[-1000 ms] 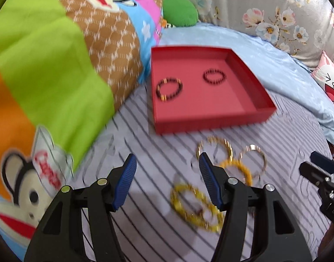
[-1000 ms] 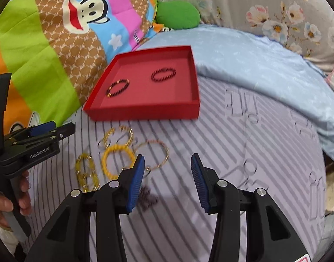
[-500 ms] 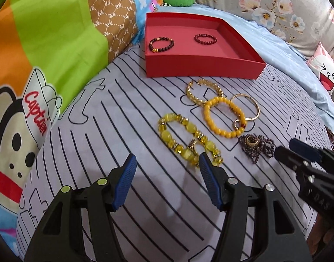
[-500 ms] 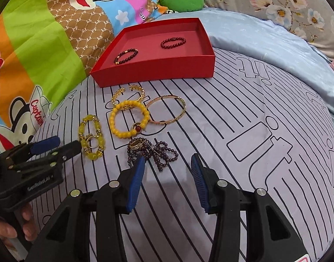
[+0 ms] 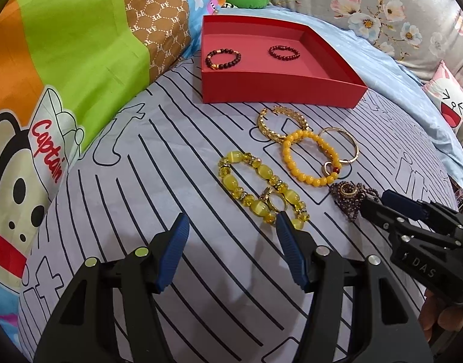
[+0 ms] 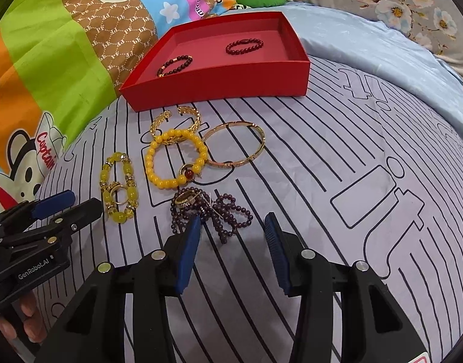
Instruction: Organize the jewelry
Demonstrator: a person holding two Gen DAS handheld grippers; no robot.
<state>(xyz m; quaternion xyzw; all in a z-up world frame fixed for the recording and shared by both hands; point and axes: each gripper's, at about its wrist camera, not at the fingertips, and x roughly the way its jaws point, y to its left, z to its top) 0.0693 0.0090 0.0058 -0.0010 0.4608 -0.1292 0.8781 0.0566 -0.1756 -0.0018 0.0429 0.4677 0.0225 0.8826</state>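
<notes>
Both claws have dropped in close over the bed (image 6: 337, 139) in the last second, and the loose jewelry now fills both views. The right claw (image 6: 231, 233) gapes wide and empty, its left finger just touching the purple bead strand (image 6: 213, 208). The left claw (image 5: 231, 236), equally wide and empty, hovers by the yellow glass-bead bracelet (image 5: 261, 184). The red tray (image 5: 279, 89) holds only two dark bracelets, so picking looks imminent, with most pieces still to go.
</notes>
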